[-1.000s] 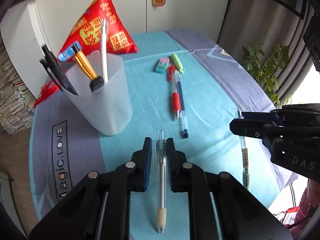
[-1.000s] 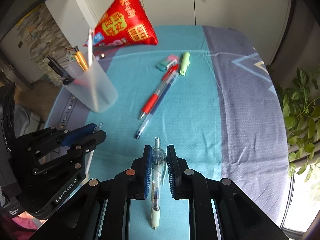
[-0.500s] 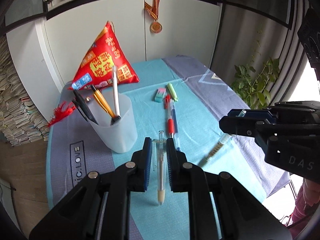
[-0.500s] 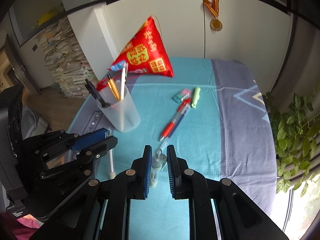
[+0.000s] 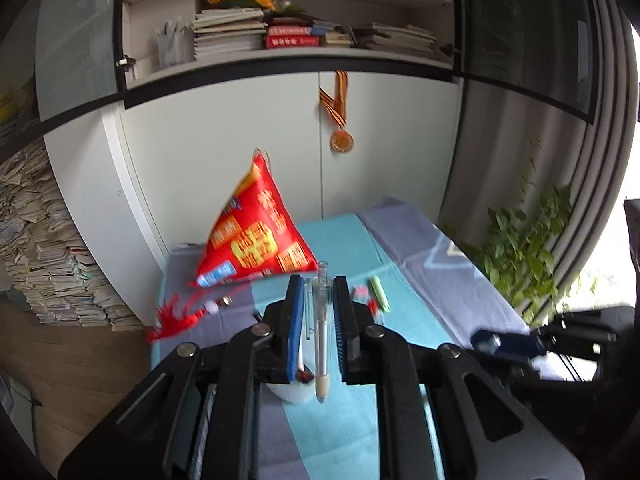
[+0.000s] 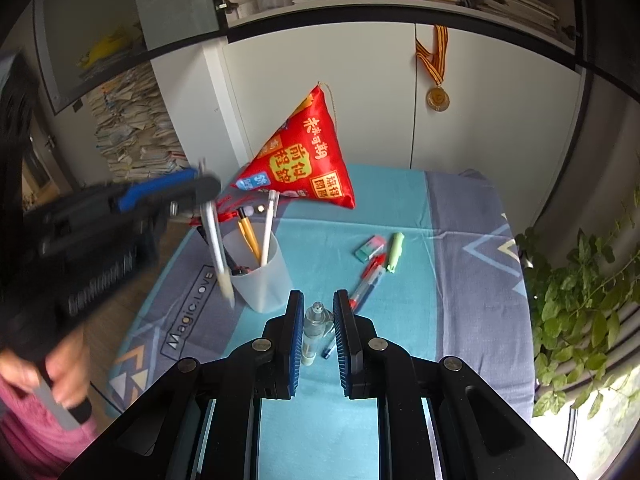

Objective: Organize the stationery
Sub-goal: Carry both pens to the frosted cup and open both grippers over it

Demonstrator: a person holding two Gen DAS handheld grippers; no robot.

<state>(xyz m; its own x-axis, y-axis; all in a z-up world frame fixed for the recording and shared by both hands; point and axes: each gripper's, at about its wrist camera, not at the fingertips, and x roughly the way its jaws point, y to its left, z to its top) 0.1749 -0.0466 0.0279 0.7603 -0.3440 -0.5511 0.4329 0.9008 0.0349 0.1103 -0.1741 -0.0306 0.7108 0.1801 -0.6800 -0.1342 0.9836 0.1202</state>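
My left gripper [image 5: 317,298] is shut on a clear pen with a cream grip [image 5: 322,344]. In the right wrist view that gripper [image 6: 200,190] hangs the pen [image 6: 218,254] tip down, just left of and above the frosted pen cup [image 6: 262,276], which holds several pens. My right gripper [image 6: 317,312] is shut on a clear pen with a pale green grip [image 6: 312,336], held well above the cloth, right of the cup. A red pen and a blue pen [image 6: 366,280], an eraser [image 6: 370,248] and a green highlighter [image 6: 395,251] lie on the teal cloth.
A red triangular cushion [image 6: 306,160] stands at the back of the table [image 6: 460,240], against white cabinet doors with a hanging medal [image 6: 437,98]. A leafy plant [image 6: 580,308] is off the right edge. Paper stacks [image 6: 132,136] stand at the left.
Both grippers have risen and tilted up with their pens. The left one has carried its pen to the cup's rim, tip down; the right one is higher above the cloth.
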